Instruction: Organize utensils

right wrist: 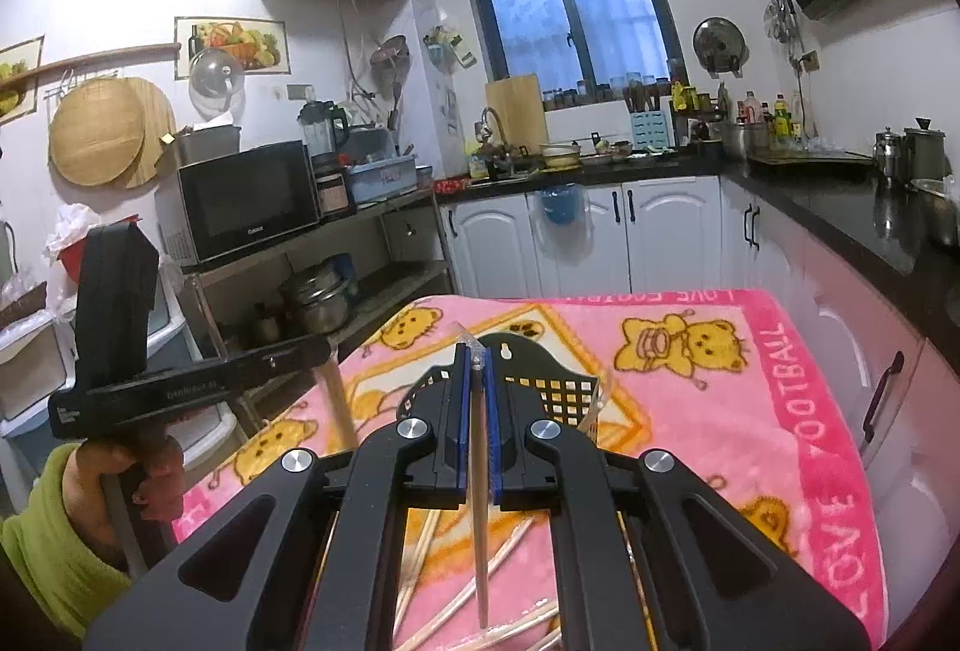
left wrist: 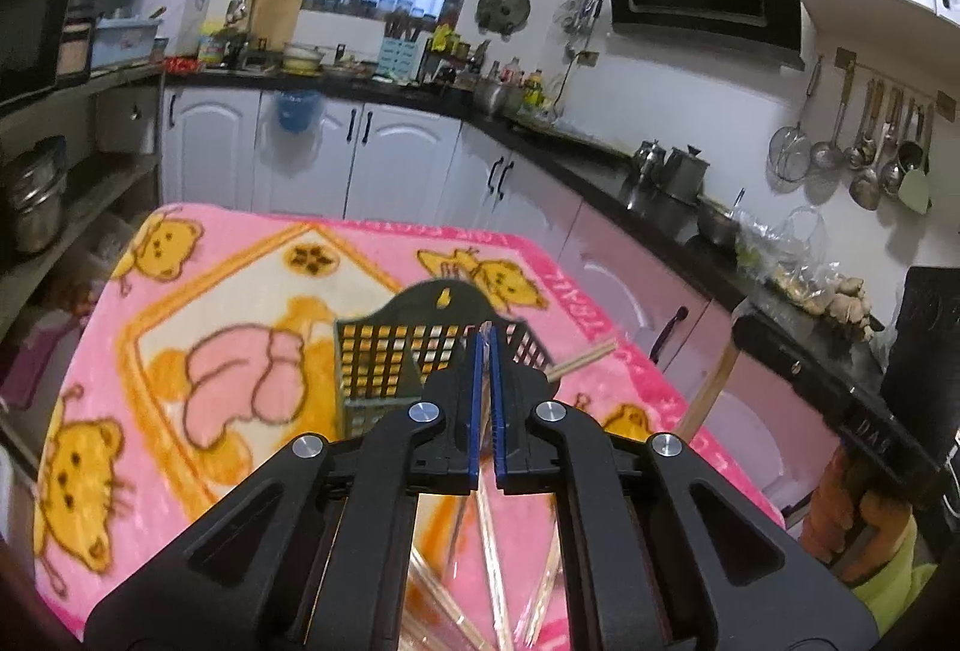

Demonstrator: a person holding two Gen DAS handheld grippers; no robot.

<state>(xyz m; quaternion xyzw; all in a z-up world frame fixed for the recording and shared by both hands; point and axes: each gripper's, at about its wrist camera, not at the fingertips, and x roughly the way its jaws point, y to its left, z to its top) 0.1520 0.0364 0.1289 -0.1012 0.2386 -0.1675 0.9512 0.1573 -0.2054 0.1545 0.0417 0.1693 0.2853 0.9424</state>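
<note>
A black slotted utensil basket (left wrist: 384, 357) stands on the pink bear-print blanket (left wrist: 180, 303); it also shows in the right wrist view (right wrist: 552, 369). My left gripper (left wrist: 485, 345) is shut on a wrapped pair of chopsticks (left wrist: 487, 525), just in front of the basket. My right gripper (right wrist: 476, 357) is shut on another wrapped pair of chopsticks (right wrist: 479, 507), held above the basket's near side. Several loose wrapped chopsticks (right wrist: 510, 549) lie on the blanket under both grippers. One pair (left wrist: 582, 357) leans by the basket's right side.
The blanket covers a small table (right wrist: 810, 411) in a kitchen. White cabinets and a dark counter (left wrist: 600, 171) run behind and to the right. A metal shelf with a microwave (right wrist: 252, 207) stands at the left. The other hand-held gripper (right wrist: 120, 351) shows at far left.
</note>
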